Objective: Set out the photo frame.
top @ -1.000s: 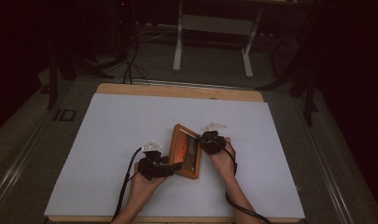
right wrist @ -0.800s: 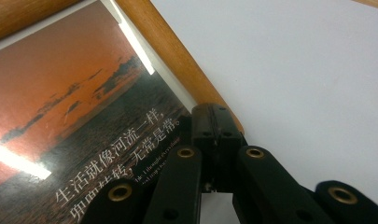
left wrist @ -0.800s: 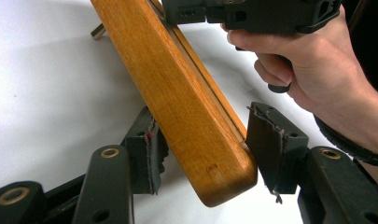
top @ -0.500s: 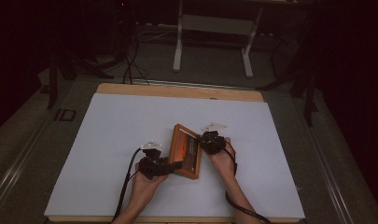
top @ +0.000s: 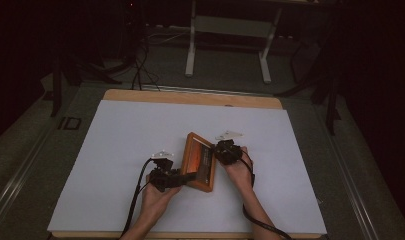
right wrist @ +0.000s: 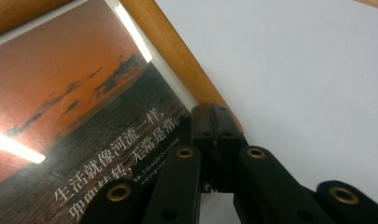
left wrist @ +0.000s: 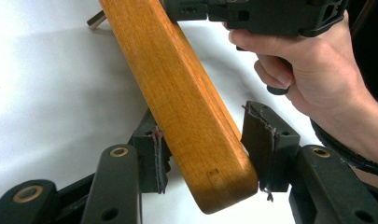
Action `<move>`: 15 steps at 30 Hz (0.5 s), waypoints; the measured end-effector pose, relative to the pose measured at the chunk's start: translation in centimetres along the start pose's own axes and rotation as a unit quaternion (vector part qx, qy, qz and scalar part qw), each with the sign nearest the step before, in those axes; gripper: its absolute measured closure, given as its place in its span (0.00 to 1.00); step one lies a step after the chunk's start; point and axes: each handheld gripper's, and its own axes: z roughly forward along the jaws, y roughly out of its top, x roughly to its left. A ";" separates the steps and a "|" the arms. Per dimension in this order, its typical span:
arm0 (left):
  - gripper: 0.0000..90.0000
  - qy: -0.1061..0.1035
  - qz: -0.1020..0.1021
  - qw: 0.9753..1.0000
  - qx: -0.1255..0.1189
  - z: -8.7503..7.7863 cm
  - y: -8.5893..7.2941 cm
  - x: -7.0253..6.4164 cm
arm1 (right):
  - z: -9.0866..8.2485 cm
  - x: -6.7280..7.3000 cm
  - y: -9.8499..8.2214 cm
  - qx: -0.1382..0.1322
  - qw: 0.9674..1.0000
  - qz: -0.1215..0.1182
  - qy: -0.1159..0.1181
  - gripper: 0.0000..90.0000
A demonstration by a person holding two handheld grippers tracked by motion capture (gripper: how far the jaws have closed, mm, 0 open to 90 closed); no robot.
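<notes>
White tabletop (top: 115,150) is carrying a wooden picture frame (top: 199,162) near its front middle | your right gripper (top: 224,151) is sitting clenched at its rim, steadying it | your left gripper (top: 171,177) has just been narrowing around the corner, pads not yet pressing both sides.

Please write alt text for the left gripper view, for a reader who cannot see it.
An orange-brown wooden picture frame stands edge-on between the open black jaws of the left gripper, its corner just inside them. Behind it, a hand holds the right gripper over white table paper.
</notes>
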 end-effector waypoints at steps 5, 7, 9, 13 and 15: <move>0.60 0.007 0.000 1.000 0.002 0.1 0.2 -0.4 | -0.3 -0.3 -0.1 0.000 1.000 -0.001 0.000 0.95; 0.61 0.013 -0.001 1.000 0.003 0.1 0.3 -0.6 | -0.5 -0.4 -0.1 0.006 1.000 -0.003 0.004 0.94; 0.61 0.016 0.003 1.000 0.003 0.1 0.5 -0.9 | -0.8 -0.4 -0.2 0.009 1.000 -0.010 0.003 0.92; 0.63 0.022 0.011 1.000 0.001 0.3 0.6 -1.4 | -1.4 -0.7 -0.4 0.012 1.000 -0.011 0.003 0.90; 0.64 0.024 0.011 1.000 -0.004 0.4 0.7 -1.6 | -1.7 -0.9 -0.6 0.012 1.000 -0.010 0.001 0.89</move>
